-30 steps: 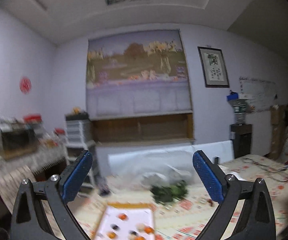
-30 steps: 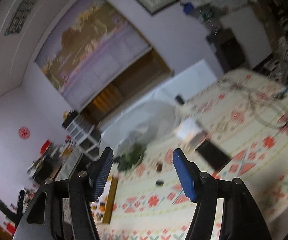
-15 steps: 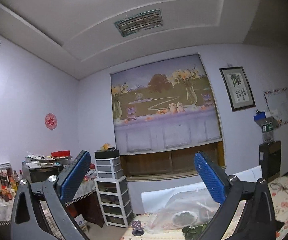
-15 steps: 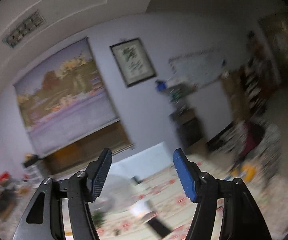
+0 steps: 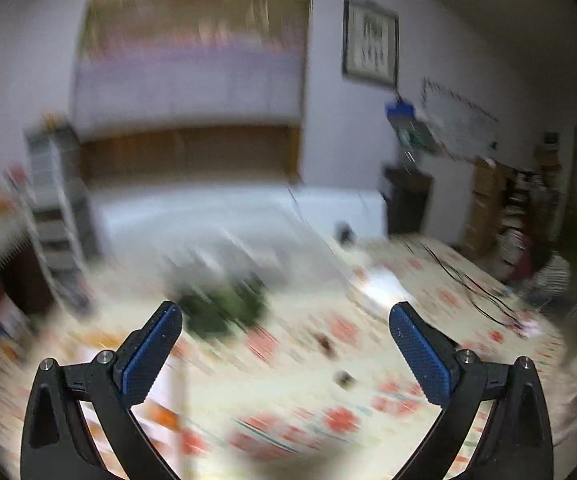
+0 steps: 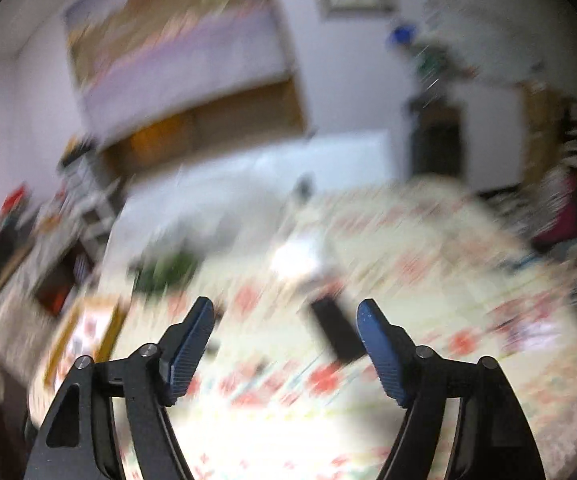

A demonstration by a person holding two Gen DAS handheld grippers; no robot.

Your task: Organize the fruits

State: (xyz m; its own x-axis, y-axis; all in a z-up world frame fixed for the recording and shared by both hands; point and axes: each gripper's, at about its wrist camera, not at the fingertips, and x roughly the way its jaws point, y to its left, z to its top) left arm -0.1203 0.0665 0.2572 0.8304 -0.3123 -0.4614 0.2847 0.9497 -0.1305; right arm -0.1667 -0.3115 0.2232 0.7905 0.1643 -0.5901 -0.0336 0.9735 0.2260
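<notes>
Fruits cannot be made out singly in either view; both are heavily motion-blurred. Only small orange-red blobs show on a white, yellow-framed rectangular tray (image 6: 88,336) at the left of the counter, seen in the right wrist view; in the left wrist view the same tray (image 5: 156,396) sits low left, partly behind the left finger

Largest to smallest:
- Counter (image 5: 312,408) covered by a cream cloth with red flower pattern, fills the lower half of both views (image 6: 428,280)
- Landscape-print roller blind (image 5: 196,48) on the far wall, wooden panel below it
- Long white sheet or board (image 5: 224,208) along the far edge of the counter
- Framed calligraphy picture (image 5: 370,54) on the wall right of the blind
- Dark green leafy bunch (image 5: 224,304) on the counter, beyond the tray; also in the right wrist view (image 6: 166,270)
- Flat black rectangular object (image 6: 336,334) on the cloth, between the right fingers as seen; whether touched, cannot tell from blur

Left hand-held gripper (image 5: 286,330): blue-padded jaws spread wide, nothing between them, held above the counter

Right hand-held gripper (image 6: 284,320): jaws likewise wide apart, gripping nothing
</notes>
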